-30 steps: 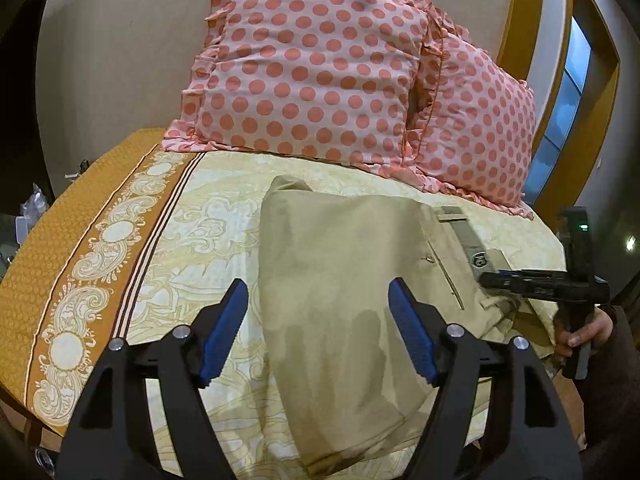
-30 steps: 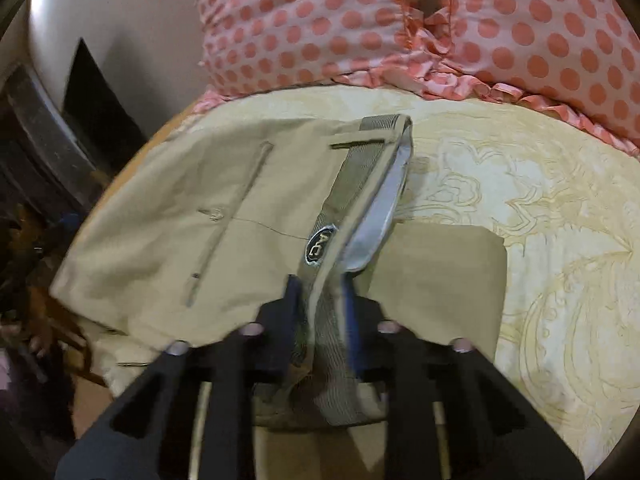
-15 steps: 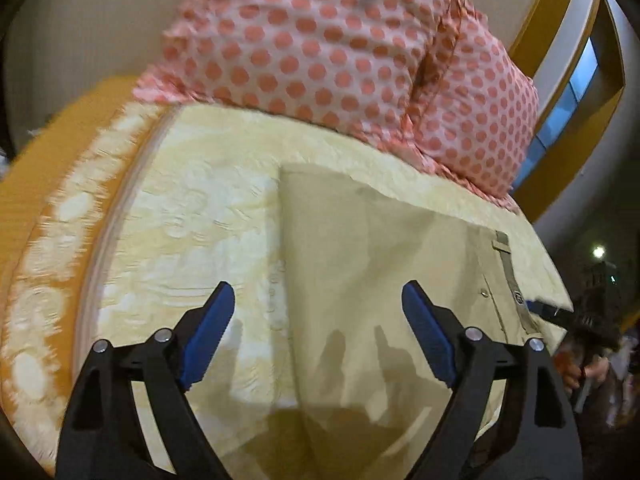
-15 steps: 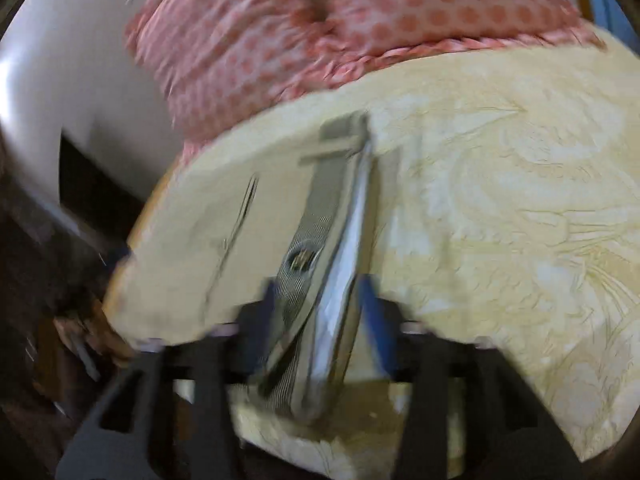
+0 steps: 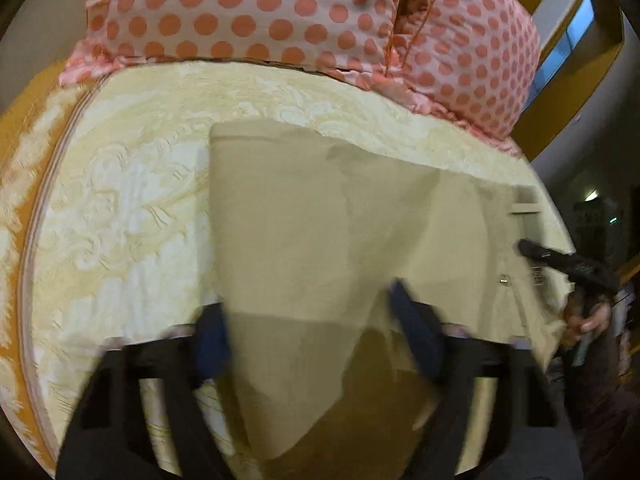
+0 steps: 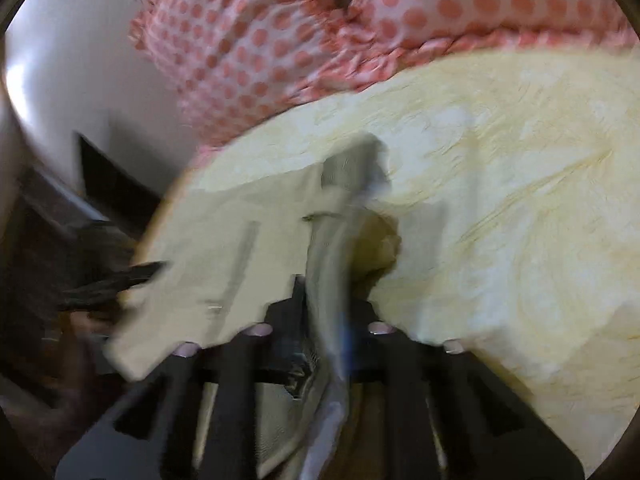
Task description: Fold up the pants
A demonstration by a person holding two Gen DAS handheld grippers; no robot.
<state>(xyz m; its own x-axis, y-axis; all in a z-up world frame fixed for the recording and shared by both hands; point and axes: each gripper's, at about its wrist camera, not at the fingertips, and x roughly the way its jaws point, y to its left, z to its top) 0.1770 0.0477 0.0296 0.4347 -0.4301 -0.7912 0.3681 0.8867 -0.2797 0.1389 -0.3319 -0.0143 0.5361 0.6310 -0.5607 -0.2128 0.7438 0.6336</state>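
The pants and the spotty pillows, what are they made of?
The pants look like matte tan woven cloth, maybe cotton: soft creases, no shine. The pillows look like thin pink printed cloth with ruffled edges; the weave is too blurred to tell.

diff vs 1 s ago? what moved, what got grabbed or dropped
The left gripper moved down and in over the pants, its jaws open and now straddling the leg fabric. The right gripper dragged the waistband sideways across the bedspread, flattening the pants. Unchanged: right jaws clamped on the waistband, pillows in place.
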